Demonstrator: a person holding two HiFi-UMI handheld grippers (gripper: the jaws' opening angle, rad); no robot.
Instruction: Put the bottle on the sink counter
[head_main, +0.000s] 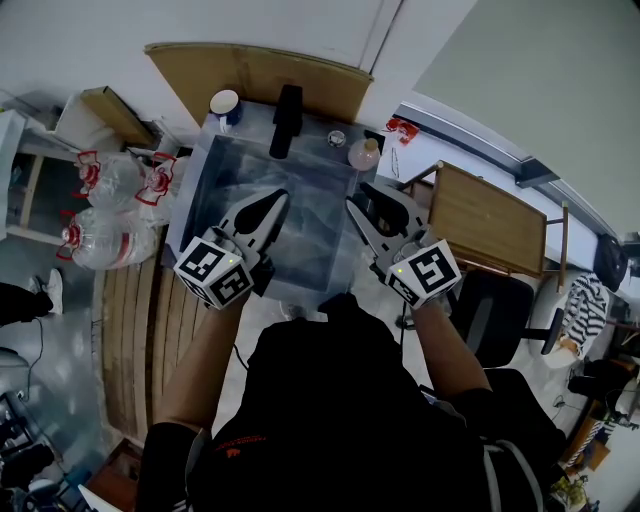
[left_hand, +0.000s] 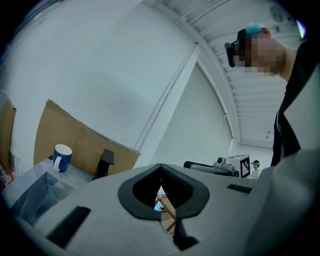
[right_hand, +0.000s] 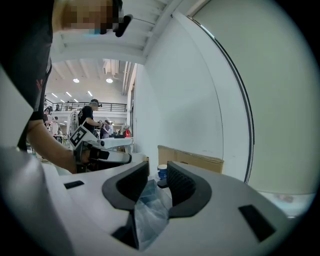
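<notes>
- The bottle (head_main: 364, 153) is small and rounded, with a pale pinkish body and a lighter cap, and it stands upright.
- It sits on the worktop (head_main: 318, 130) at the back right corner of the sink (head_main: 212, 190), right of the black faucet (head_main: 287, 118). A blue and white mug (head_main: 224, 103) is over at the back left corner.
- The left gripper (head_main: 272, 205) hangs over the basin's left half. Its jaws are tip to tip with nothing between them; in the left gripper view (left_hand: 161, 167) only a small dark opening shows behind the meeting tips.
- The right gripper (head_main: 362, 198) hovers over the basin's right side, and its jaws have a narrow gap. In its own view (right_hand: 157, 170) only the shiny basin and the far mug (right_hand: 162, 171) show through that gap.
- The bottle is clear of both pairs of jaws. It stands beyond the right gripper's tips, near them but not touching, and is well apart from the left gripper.
</notes>
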